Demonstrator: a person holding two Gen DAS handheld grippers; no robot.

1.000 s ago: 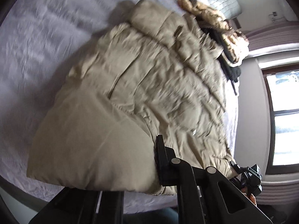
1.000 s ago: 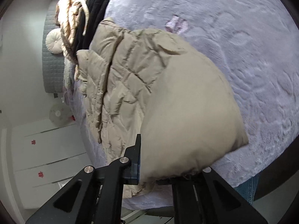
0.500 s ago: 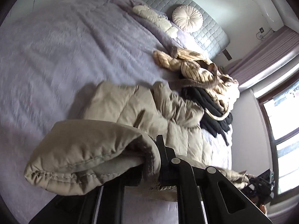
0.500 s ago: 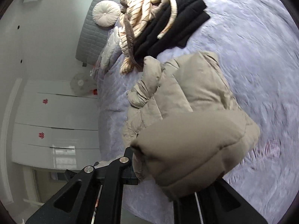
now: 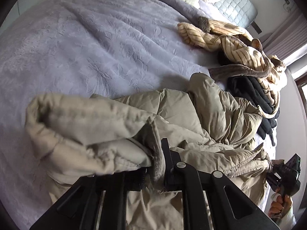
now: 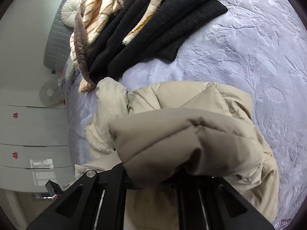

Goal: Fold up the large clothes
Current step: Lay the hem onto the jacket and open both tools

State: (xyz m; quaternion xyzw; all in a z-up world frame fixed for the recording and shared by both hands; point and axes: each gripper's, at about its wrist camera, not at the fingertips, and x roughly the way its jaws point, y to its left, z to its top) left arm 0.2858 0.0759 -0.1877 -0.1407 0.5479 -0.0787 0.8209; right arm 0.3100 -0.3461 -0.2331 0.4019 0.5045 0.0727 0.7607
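Fold in progress on a beige quilted puffer jacket (image 5: 201, 118), which lies on a bed covered by a lavender embossed plush blanket (image 5: 86, 44). Both tongs are clenched on the jacket. The left tongs (image 5: 155, 164) pinch a thick padded edge between their black fingers, and the bulky roll of fabric bulges out to the left of the jaws. The right tongs (image 6: 153, 180) grip another portion of the same edge; here the padding drapes over the jaws and hides the fingertips, so the exact point of contact cannot be made out. In the left wrist view the right tongs appear at the far right edge, carried by a hand (image 5: 280, 205), with the jacket stretched between the two tools.

Progress, as a judgement: the gripped edge is raised off the bed and doubled over the rest of the jacket, whose far end lies flat on the blanket. The fold therefore looks about midway; the lifted part remains to be laid down, released and smoothed, and further folds may be needed.

Just beyond the jacket's far end lies a heap of other clothing: a cream fleece garment with brown stripes (image 6: 99, 5) over a black knitted garment (image 6: 157, 30). Neither looks folded, so much of the task appears to remain.
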